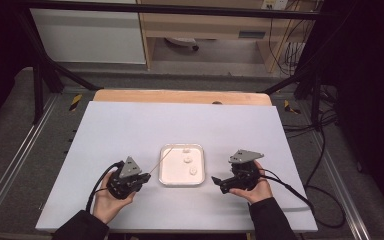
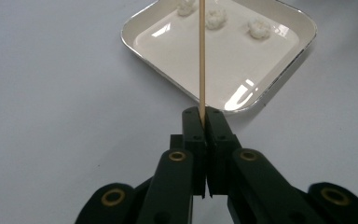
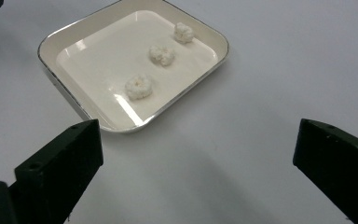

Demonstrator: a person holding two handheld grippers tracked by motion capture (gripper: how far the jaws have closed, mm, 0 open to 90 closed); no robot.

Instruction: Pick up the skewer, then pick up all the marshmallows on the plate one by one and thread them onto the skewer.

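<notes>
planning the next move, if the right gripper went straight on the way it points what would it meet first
Probably the white tray: the open right gripper points at its near rim over bare table. Past the rim comes the nearest of three white lumps. Depth is hard to judge.

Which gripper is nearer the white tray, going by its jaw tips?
Right, narrowly. The right gripper, open and empty, sits just off the tray's right edge. The left gripper, shut on a wooden skewer, sits slightly farther off the tray's left edge.
</notes>
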